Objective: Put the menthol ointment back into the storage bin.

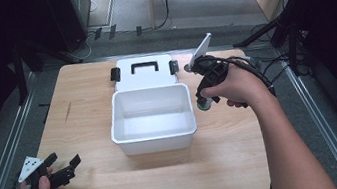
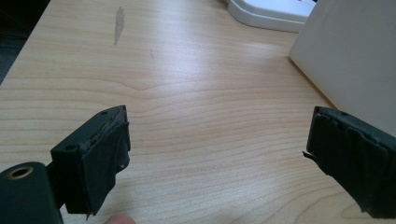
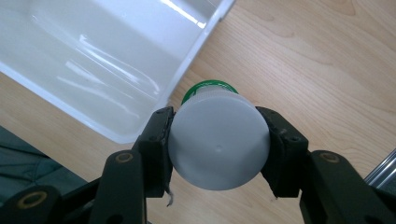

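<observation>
A white open box (image 1: pixel 155 134) stands in the middle of the wooden table, and its lid (image 1: pixel 145 72) lies flat behind it. My right gripper (image 1: pixel 205 100) hangs just right of the box, pointing down, shut on a small bottle (image 3: pixel 217 140) with a white cap and a green body. In the right gripper view the bottle is held above the table beside the box's rim (image 3: pixel 198 44). My left gripper (image 1: pixel 66 165) rests near the table's front left corner, open, with nothing between its jaws (image 2: pixel 219 154).
The box's side wall (image 2: pixel 350 60) stands close to the left gripper's right jaw. A dark streak (image 1: pixel 67 111) marks the wood at the left. Metal rails (image 1: pixel 5 164) run along both sides of the table, with cables and dark stands beyond the right edge.
</observation>
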### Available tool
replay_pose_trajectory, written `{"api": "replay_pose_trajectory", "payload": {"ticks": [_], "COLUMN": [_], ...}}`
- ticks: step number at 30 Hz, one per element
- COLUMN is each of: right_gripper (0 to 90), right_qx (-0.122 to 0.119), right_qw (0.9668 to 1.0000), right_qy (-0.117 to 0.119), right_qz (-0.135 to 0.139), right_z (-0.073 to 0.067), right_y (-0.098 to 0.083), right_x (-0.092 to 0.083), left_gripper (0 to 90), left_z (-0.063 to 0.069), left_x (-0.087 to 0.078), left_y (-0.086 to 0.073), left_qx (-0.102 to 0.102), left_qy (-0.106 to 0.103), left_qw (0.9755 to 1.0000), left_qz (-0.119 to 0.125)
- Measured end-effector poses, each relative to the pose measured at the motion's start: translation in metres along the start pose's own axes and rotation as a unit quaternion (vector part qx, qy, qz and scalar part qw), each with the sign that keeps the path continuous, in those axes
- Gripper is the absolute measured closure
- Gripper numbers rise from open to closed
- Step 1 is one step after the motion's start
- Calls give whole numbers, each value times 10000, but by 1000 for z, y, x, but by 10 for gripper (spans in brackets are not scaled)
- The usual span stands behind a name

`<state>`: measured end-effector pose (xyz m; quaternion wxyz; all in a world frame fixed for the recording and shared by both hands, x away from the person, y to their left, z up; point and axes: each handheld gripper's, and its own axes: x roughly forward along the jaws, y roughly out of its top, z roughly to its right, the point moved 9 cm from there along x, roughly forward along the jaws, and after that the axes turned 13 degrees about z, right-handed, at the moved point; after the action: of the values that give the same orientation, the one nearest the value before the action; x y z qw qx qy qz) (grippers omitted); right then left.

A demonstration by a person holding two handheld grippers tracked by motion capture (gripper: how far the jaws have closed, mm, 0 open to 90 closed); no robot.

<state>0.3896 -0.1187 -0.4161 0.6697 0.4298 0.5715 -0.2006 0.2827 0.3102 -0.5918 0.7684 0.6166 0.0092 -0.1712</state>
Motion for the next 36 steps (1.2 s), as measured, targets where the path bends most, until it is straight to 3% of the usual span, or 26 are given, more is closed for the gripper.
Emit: {"api": "replay_pose_trajectory", "payload": {"ticks": [10,18,23,27,30,31,36], "right_gripper": [516,516,515,516,515,515,516], "right_qx": [-290,-479,-718,-1041,-1490,-1490,-2092], "right_qw": [9994,9986,9969,9938,9877,9877,9768], "right_qy": [172,223,316,377,453,453,462], "right_qz": [93,65,45,74,101,101,58], "right_z": [-21,-33,-42,-46,-52,-52,-53], "right_y": [15,22,25,27,28,28,27], "right_x": [-4,-1,5,12,22,22,33], "left_gripper": [68,68,68,68,68,68,68], "left_z": [2,1,1,1,1,1,1], "left_x": [0,0,-1,-1,-1,-1,-1], "left_y": [1,1,1,1,1,1,1], "left_qx": [193,148,126,123,102,98,67], "left_qy": [82,46,16,12,11,12,-3], "left_qw": [9997,9998,9999,9999,9999,9999,9999], "left_qz": [91,81,82,82,83,83,85]}}
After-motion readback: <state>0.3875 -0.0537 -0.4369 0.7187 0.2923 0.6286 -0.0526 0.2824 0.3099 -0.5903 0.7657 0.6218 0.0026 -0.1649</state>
